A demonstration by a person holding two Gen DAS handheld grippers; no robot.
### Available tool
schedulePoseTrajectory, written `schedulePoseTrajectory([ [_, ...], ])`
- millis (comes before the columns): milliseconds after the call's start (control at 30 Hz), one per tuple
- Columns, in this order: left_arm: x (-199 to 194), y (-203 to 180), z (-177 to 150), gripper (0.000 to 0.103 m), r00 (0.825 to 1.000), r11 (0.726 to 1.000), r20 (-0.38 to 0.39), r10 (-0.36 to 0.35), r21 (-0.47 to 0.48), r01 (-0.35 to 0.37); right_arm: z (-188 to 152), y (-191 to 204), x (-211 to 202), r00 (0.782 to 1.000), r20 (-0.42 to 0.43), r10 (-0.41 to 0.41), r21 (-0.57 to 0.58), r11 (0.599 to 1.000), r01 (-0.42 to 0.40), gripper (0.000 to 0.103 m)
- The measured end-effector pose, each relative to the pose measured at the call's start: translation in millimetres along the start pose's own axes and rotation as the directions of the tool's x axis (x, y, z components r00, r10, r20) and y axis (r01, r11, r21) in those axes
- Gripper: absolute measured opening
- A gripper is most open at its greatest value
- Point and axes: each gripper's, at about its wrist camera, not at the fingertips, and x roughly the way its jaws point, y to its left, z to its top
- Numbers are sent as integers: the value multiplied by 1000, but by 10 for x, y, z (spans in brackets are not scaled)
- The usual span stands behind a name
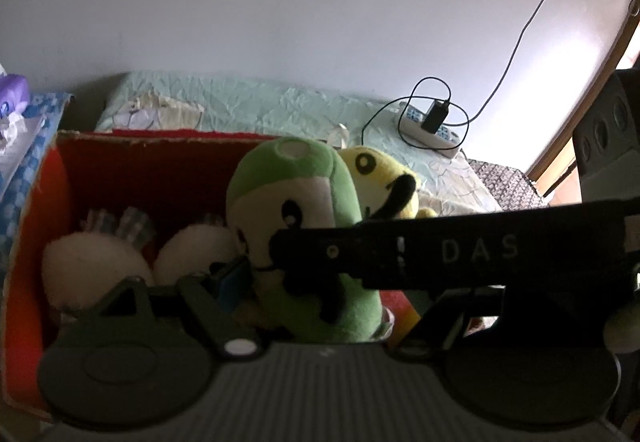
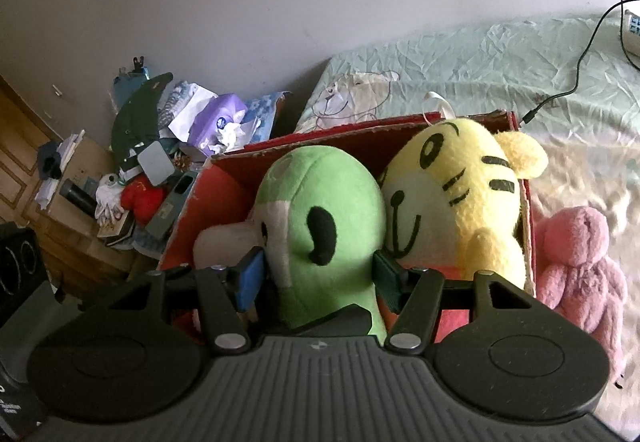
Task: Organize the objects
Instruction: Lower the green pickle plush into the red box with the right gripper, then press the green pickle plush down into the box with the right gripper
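Your landmark is the red cardboard box [image 2: 224,193] standing on the bed with the pale green crinkled sheet [image 2: 500,57].

Your right gripper [image 2: 318,274] hangs over the near edge of that box, with its blue-padded fingers [image 2: 252,278] clamped on the green plush toy with black oval eyes [image 2: 320,209]; each pad presses into a side of the soft body. The green toy stands upright in the box, near its middle.

Your left gripper [image 1: 288,282] comes at the same green toy from the box's other near side. One blue pad shows against the toy, but the black bar of the other tool crosses in front of it, so you cannot tell whether those fingers are pressing the toy or standing apart.

Just beside the green toy, touching it and filling the box's right end, sits the yellow plush tiger with black stripes [image 2: 460,193]. At the box's left end lies a white fluffy plush [image 1: 88,270], partly under the green toy.

Outside the box, against its right wall, a pink plush toy [image 2: 580,266] lies on the sheet. Beyond the box's far right corner, a white power strip with a black charger [image 1: 430,125] rests on the bed. Left of the box is a heap of clutter with a purple tissue pack [image 2: 218,121].
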Motion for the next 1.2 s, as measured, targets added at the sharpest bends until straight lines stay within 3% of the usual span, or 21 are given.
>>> schedulePoseTrajectory([
  [433, 278, 141, 47, 78, 998, 1000, -59, 3, -30, -5, 0, -162, 232, 999, 1, 36, 22, 999, -36, 61],
  [800, 221, 114, 43, 82, 998, 1000, -66, 3, 1, -3, -65, -122, 125, 998, 32, 47, 13, 999, -48, 66],
  [1200, -27, -11, 48, 86, 997, 994, -11, 74, 82, -73, -133, -313, -115, 989, 109, 102, 202, 972, -122, 68],
])
